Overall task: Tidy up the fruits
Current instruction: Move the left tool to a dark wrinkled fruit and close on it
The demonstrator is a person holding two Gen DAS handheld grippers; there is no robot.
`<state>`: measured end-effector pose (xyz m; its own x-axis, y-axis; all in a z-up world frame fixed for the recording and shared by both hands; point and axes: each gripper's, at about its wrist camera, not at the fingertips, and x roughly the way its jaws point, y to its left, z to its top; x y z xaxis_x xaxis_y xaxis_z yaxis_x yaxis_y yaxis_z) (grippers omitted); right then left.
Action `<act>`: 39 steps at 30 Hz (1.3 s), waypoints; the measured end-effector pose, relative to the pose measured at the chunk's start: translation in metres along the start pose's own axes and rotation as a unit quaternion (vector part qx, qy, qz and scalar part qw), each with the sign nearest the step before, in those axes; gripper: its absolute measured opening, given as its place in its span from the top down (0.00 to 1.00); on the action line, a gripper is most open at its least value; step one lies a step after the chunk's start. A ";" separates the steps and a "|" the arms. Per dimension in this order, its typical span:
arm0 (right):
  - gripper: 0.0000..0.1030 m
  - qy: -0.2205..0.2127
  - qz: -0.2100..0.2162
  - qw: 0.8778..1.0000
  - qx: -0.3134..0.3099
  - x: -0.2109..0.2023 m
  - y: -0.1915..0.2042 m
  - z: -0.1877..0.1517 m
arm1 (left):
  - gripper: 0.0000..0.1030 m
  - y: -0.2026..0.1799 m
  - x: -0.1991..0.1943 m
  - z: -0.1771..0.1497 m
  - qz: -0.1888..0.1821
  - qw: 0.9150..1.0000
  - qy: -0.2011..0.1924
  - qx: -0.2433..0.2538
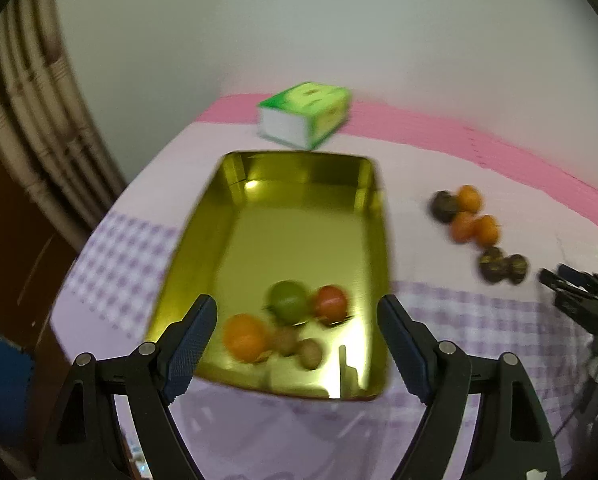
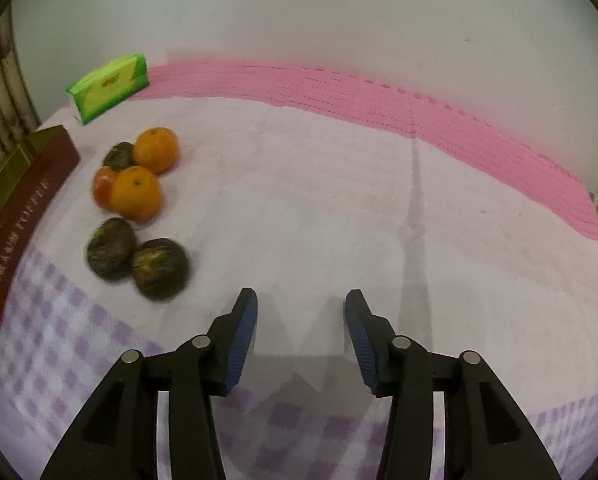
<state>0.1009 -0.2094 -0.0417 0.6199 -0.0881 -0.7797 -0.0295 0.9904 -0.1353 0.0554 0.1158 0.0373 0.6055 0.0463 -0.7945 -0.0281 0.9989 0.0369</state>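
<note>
A golden tray (image 1: 299, 157) lies on the checked cloth. Its near end holds an orange (image 1: 245, 338), a green fruit (image 1: 289, 302), a red fruit (image 1: 331, 304) and two small brown fruits (image 1: 309, 354). My left gripper (image 1: 299, 308) hovers open above that end, with nothing between its pads. To the tray's right lies a loose cluster: two oranges (image 2: 155, 150), a red fruit (image 2: 102, 188) and three dark green-brown fruits (image 2: 161, 274). My right gripper (image 2: 301, 296) stands open over bare cloth, to the right of the nearest dark fruit and apart from it.
A green tissue box (image 1: 307, 114) stands behind the tray near the wall. A pink mat (image 2: 379, 96) runs along the back of the table. The tray's maroon outer wall (image 2: 23, 220) shows at left in the right wrist view. Pipes (image 1: 31, 100) stand beyond the left table edge.
</note>
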 end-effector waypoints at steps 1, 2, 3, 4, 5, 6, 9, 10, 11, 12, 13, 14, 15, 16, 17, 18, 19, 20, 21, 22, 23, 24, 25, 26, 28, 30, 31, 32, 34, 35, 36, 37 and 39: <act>0.47 -0.003 0.004 1.000 0.000 0.003 -0.002 0.001 | 0.23 -0.007 0.001 0.001 -0.005 1.000 -0.001 0.005; 0.44 -0.007 0.006 1.000 0.001 0.005 -0.005 0.002 | 0.23 -0.019 0.003 0.003 -0.015 1.000 0.000 0.015; 0.42 -0.010 0.005 1.000 0.002 0.006 -0.008 0.002 | 0.23 -0.027 0.005 0.004 -0.020 1.000 0.001 0.022; 0.38 -0.013 0.005 1.000 0.003 0.007 -0.011 0.003 | 0.23 -0.038 0.008 0.005 -0.024 0.999 0.004 0.032; 0.37 -0.015 0.005 1.000 0.005 0.008 -0.013 0.004 | 0.23 -0.049 0.010 0.005 -0.032 0.999 0.006 0.042; 0.37 -0.016 0.006 1.000 0.008 0.009 -0.018 0.005 | 0.23 -0.059 0.013 0.005 -0.040 0.998 0.006 0.052; 0.34 -0.018 0.009 1.000 0.020 0.013 -0.024 0.009 | 0.23 -0.085 0.022 0.007 -0.055 0.995 0.007 0.078; 0.33 -0.020 0.011 0.999 0.024 0.015 -0.028 0.009 | 0.23 -0.092 0.025 0.006 -0.061 0.995 0.008 0.084; 0.31 -0.020 0.012 0.999 0.026 0.016 -0.030 0.009 | 0.23 -0.100 0.029 0.007 -0.069 0.994 0.011 0.090; 0.30 -0.021 0.015 0.999 0.028 0.017 -0.032 0.010 | 0.23 -0.105 0.032 0.008 -0.073 0.993 0.014 0.094; 0.26 -0.021 0.016 0.999 0.030 0.018 -0.036 0.010 | 0.23 -0.112 0.036 0.009 -0.079 0.992 0.018 0.098; 0.24 -0.021 0.016 0.999 0.033 0.018 -0.037 0.010 | 0.23 -0.116 0.039 0.009 -0.083 0.991 0.020 0.101; 0.23 -0.020 0.018 0.999 0.036 0.019 -0.041 0.009 | 0.23 -0.122 0.043 0.010 -0.088 0.990 0.021 0.107; 0.21 -0.020 0.020 0.999 0.039 0.020 -0.043 0.010 | 0.23 -0.127 0.046 0.009 -0.090 0.989 0.023 0.111; 0.21 -0.021 0.019 0.999 0.036 0.020 -0.044 0.010 | 0.23 -0.132 0.049 0.009 -0.094 0.989 0.025 0.115; 0.21 -0.022 0.019 0.999 0.034 0.020 -0.044 0.010 | 0.23 -0.135 0.052 0.009 -0.098 0.988 0.027 0.117; 0.20 -0.022 0.019 0.999 0.033 0.020 -0.045 0.010 | 0.23 -0.138 0.056 0.010 -0.103 0.987 0.029 0.120; 0.18 -0.022 0.020 0.999 0.033 0.020 -0.045 0.010 | 0.23 -0.141 0.059 0.010 -0.104 0.987 0.031 0.122; 0.17 -0.022 0.018 0.999 0.032 0.020 -0.046 0.009 | 0.25 -0.143 0.063 0.010 -0.106 0.986 0.035 0.124; 0.13 -0.019 0.017 0.999 0.037 0.022 -0.048 0.009 | 0.28 -0.146 0.067 0.010 -0.108 0.985 0.039 0.125; 0.08 -0.014 0.018 0.999 0.047 0.023 -0.052 0.008 | 0.29 -0.147 0.070 0.010 -0.111 0.985 0.043 0.126; 0.06 -0.013 0.017 0.998 0.052 0.024 -0.053 0.008 | 0.30 -0.149 0.073 0.010 -0.112 0.984 0.047 0.129; 0.04 -0.012 0.015 0.998 0.056 0.024 -0.054 0.008 | 0.32 -0.151 0.075 0.010 -0.114 0.983 0.049 0.132; 0.04 -0.012 0.013 0.998 0.056 0.025 -0.053 0.008 | 0.32 -0.152 0.078 0.010 -0.115 0.983 0.052 0.134; 0.04 -0.011 0.012 0.998 0.054 0.025 -0.052 0.007 | 0.35 -0.156 0.084 0.010 -0.117 0.982 0.059 0.136; 0.03 -0.010 0.013 0.998 0.054 0.026 -0.051 0.007 | 0.37 -0.157 0.090 0.011 -0.122 0.981 0.066 0.133; 0.01 -0.009 0.012 0.999 0.052 0.026 -0.051 0.007 | 0.40 -0.158 0.094 0.013 -0.124 0.981 0.069 0.130; 0.00 -0.009 0.011 0.999 0.052 0.026 -0.051 0.008 | 0.42 -0.159 0.096 0.013 -0.127 0.981 0.072 0.128; 0.00 -0.009 0.012 0.999 0.052 0.025 -0.051 0.008 | 0.43 -0.162 0.100 0.014 -0.134 0.980 0.076 0.126; 0.00 -0.009 0.012 0.999 0.052 0.024 -0.051 0.008 | 0.43 -0.164 0.101 0.015 -0.137 0.979 0.076 0.127; 0.00 -0.009 0.012 0.999 0.052 0.024 -0.051 0.008 | 0.46 -0.165 0.102 0.015 -0.139 0.979 0.076 0.129; 0.00 -0.009 0.012 0.999 0.052 0.024 -0.051 0.007 | 0.48 -0.167 0.103 0.015 -0.140 0.978 0.077 0.133; 0.00 -0.009 0.012 0.999 0.052 0.025 -0.051 0.008 | 0.48 -0.170 0.105 0.016 -0.143 0.977 0.078 0.137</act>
<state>0.1236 -0.2614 -0.0492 0.6337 -0.0632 -0.7710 0.0372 0.9980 -0.0513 0.1361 -0.0487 -0.0427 0.4287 -0.2131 -0.8779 0.3503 0.9350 -0.0559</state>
